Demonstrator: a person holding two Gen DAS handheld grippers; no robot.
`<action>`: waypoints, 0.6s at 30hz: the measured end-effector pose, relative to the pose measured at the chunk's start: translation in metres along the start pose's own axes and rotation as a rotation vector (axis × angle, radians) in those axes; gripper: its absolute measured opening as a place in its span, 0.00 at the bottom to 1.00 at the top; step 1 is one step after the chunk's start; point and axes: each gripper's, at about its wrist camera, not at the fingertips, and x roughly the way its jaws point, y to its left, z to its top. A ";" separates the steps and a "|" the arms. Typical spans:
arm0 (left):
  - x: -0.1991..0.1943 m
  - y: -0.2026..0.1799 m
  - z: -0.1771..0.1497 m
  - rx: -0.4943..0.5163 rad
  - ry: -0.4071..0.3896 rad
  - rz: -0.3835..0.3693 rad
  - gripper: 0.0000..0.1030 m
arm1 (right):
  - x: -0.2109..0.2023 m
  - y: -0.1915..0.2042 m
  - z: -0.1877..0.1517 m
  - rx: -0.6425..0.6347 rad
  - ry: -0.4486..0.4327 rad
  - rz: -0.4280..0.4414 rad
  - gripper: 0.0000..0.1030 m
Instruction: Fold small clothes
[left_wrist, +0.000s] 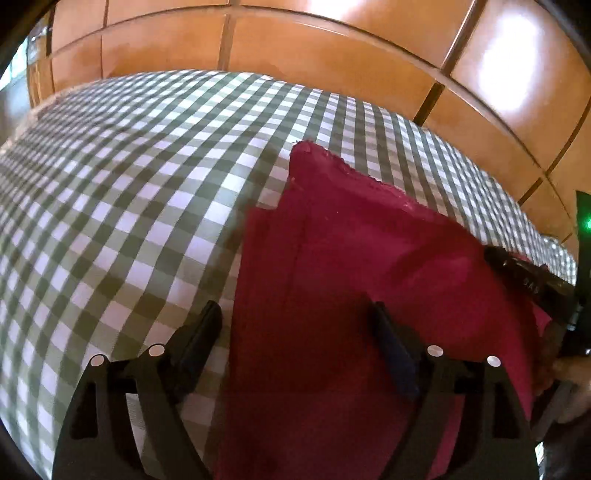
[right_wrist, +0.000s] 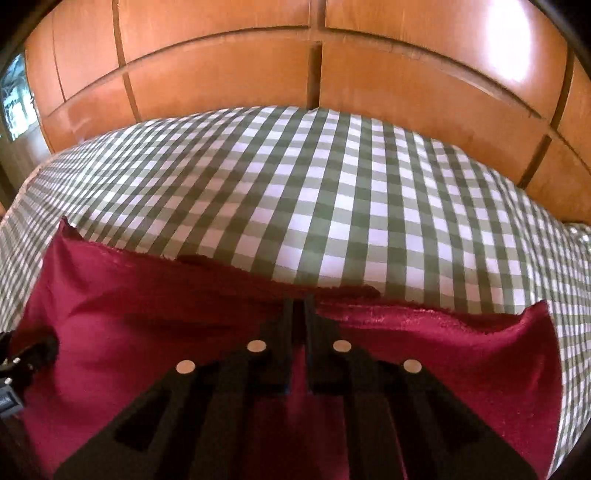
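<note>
Orange wood panelling closed off the far side, and below it a green-and-white checked cloth covered the worktop. On that cloth lay the red garment, spread fairly flat, its ragged far edge running across the right wrist view.

The right gripper had its jaws together at that far edge. They looked pinched on the hem, though the fabric between the tips was too dark to be sure. The left gripper had its jaws wide apart and empty, one finger over the checked cloth, the other over the garment's left border.

The likeliest trouble, as I judged it, was a lopsided fold: with only one side held, lifting would have dragged the cloth into a diagonal crease. The left jaws, straddling the border, could also have nipped the checked cloth along with the garment and pulled it up. A thin pinch on a frayed hem might simply have slipped.

Only the left wrist view showed the garment's lengthwise seam, its far left corner and the right gripper coming in from the right. Only the right wrist view showed the raised right corner and the whole far edge.
</note>
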 end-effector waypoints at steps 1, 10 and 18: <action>-0.003 -0.003 -0.002 0.022 -0.010 0.022 0.80 | -0.004 -0.001 -0.001 0.006 0.000 0.005 0.13; -0.060 -0.019 -0.025 0.099 -0.150 0.044 0.79 | -0.094 -0.038 -0.066 0.124 -0.083 0.100 0.45; -0.046 -0.020 -0.052 0.144 -0.062 0.061 0.79 | -0.154 -0.134 -0.167 0.374 -0.070 -0.093 0.45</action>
